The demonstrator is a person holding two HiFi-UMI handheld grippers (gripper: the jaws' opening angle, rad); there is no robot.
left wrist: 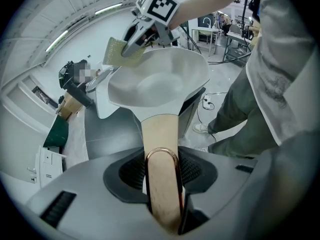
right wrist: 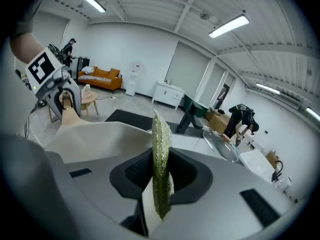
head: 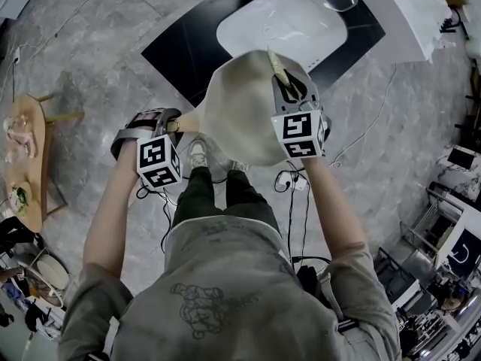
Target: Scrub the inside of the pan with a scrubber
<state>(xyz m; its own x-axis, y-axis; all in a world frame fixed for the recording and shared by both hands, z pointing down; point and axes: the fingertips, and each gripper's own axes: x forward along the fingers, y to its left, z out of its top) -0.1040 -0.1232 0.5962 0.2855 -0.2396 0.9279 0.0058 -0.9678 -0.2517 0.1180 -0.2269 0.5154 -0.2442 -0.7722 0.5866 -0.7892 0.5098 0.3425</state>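
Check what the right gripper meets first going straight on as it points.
Likely not the pan: the right gripper, shut on the scrubber, aims past its rim, toward the white surface beyond. Depth unclear.

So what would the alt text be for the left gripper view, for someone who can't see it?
The left hand-held gripper is clamped on the pale wooden handle of a white pan held up in the air. At the pan's far rim the right hand-held gripper holds a yellow-green scrubber; a person's grey trouser legs show at right.
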